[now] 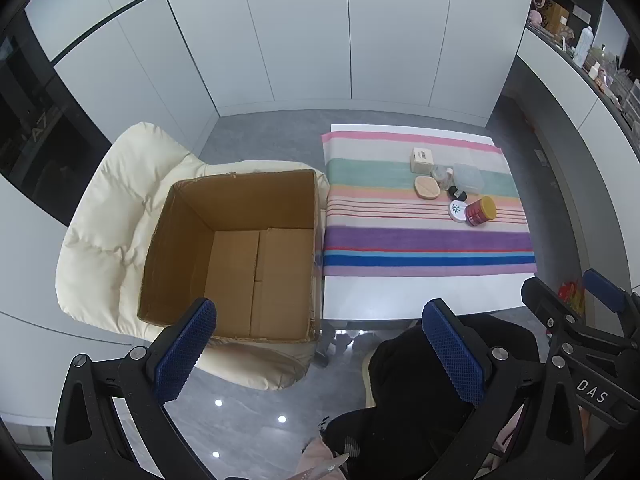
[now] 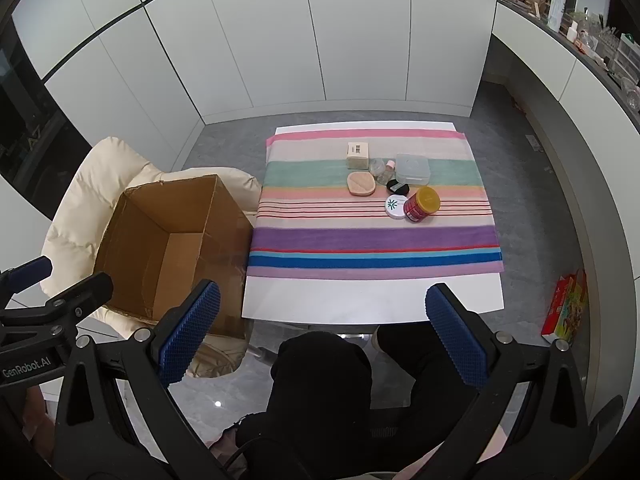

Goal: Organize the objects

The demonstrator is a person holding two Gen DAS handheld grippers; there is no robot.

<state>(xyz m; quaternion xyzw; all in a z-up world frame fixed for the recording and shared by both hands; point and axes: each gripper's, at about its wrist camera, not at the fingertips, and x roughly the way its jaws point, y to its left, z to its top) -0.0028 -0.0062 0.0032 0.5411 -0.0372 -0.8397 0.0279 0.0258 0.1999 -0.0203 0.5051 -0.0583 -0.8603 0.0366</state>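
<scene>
Both grippers hang over the person's dark-clad lap, tilted steeply down, with nothing between their blue pads. The left gripper stands with its jaws spread wide and empty; ahead of it and to its left sits an open cardboard box, upright on a cream padded chair, with nothing visible inside it. The right gripper is likewise spread wide and holds nothing; it appears at the right edge of the left wrist view, just beside the left one. Straight ahead of the right gripper is the white worktop, covered for most of its depth by a striped cloth in pink, green, purple and blue bands. The things to organize lie in a tight cluster on the far half of the cloth, well apart from both grippers and slightly right of the right gripper's centre line: a small beige carton, a clear lidded container, a small glass jar, a little bottle with a pink cap, a tan oval pad, a black round compact, a white round tin with a green mark, and a red can with a yellow lid lying tilted against that tin. The box stands just beside the worktop's left edge. A colourful package lies on the floor to the right.
</scene>
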